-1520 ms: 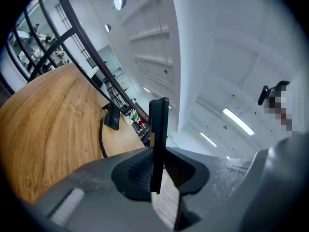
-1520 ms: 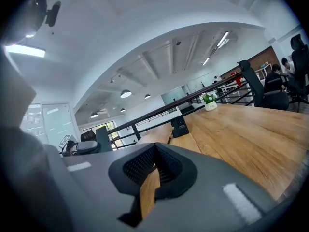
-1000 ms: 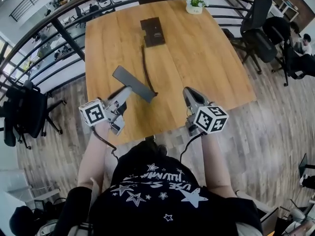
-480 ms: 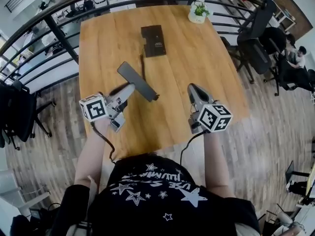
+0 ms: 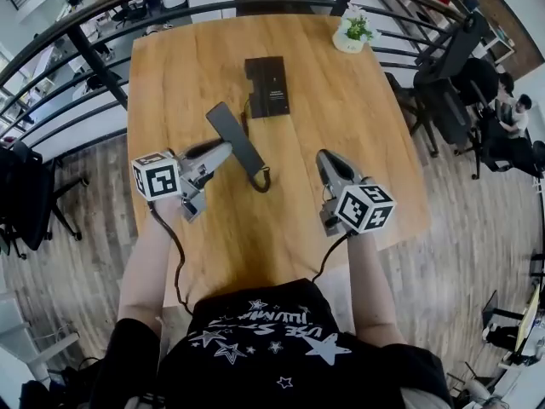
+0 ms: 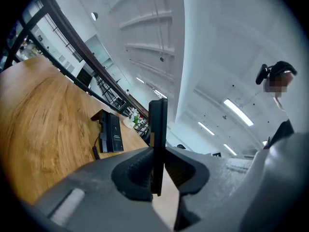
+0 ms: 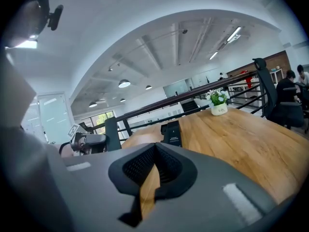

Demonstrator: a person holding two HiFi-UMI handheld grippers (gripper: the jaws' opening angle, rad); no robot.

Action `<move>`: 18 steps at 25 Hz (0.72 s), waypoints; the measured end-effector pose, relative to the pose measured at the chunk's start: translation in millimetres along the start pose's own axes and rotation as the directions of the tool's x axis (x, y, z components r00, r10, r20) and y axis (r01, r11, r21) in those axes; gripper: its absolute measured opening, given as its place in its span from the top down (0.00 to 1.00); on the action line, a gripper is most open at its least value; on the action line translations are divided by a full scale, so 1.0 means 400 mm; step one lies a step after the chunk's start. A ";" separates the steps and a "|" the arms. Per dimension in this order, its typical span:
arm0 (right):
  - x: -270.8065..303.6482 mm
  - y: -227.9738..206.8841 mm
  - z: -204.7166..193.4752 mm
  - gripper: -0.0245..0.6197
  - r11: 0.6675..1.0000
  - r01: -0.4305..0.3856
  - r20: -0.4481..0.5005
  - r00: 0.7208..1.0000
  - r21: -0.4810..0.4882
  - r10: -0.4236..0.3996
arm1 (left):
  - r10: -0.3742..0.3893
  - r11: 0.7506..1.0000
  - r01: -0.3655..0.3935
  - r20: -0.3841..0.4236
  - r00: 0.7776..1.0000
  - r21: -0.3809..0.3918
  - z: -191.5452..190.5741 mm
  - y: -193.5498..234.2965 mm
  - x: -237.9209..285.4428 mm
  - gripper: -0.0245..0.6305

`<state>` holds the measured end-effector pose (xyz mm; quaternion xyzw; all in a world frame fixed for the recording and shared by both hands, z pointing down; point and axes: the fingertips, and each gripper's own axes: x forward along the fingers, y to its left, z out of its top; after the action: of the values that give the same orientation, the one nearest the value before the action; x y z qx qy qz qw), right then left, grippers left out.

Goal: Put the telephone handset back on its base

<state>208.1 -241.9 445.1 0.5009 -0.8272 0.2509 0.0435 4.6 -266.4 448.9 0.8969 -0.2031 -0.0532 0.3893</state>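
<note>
One hand-held gripper (image 5: pixel 226 146), left, clamping handset (image 5: pixel 232 131), base (image 5: pixel 268 88) beyond

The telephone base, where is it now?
In the head view the telephone base lies at the far middle of the table, just beyond the handset, with the potted plant farther back on its right.

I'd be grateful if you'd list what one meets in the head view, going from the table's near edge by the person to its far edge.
Left gripper, shut on the handset → handset → telephone base → potted plant. The right gripper sits level with the left one, so it is left out.
</note>
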 end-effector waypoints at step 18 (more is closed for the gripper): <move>0.223 -0.155 0.033 0.96 0.990 -0.140 -0.073 0.987 0.026 0.142 | 0.039 0.998 -0.034 -0.105 0.994 0.049 0.072 0.160 0.181 0.85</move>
<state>219.2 -343.0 485.4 0.4320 -0.8556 0.2804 0.0512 42.6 -354.8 479.6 0.9036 -0.1997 0.0063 0.3789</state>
